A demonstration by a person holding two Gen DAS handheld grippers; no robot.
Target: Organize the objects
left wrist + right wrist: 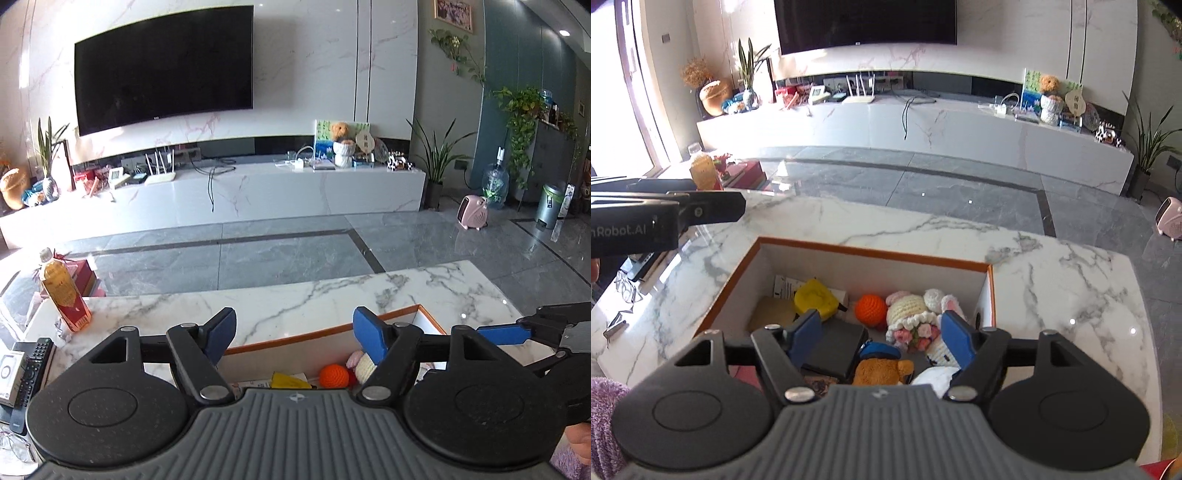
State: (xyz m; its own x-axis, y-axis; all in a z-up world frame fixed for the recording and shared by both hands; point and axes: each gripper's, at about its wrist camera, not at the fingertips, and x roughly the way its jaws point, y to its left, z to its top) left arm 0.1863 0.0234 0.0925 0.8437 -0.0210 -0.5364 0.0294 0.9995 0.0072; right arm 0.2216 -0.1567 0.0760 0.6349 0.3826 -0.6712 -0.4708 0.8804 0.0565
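A white box with an orange rim [871, 253] stands on the marble table [1052, 295]. Inside it lie an orange crochet ball [871, 308], a yellow toy [814, 297], a crochet doll with flowers [910, 314], a white bunny [940, 299], a brown teddy with a blue cap [882, 369] and a black case [836, 349]. My right gripper [880, 325] hangs open above these, gripping nothing. My left gripper [294, 325] is open and empty over the box's near left side [325, 332], where the orange ball [334, 376] shows. One blue finger [502, 334] of the right gripper reaches in from the right.
An orange drink bottle [62, 291] stands at the table's left corner, with a red box [83, 277] behind it. Remote controls [31, 369] and glasses [14, 446] lie at the near left. A purple sleeve [605, 406] shows low. Grey floor and a TV console lie beyond.
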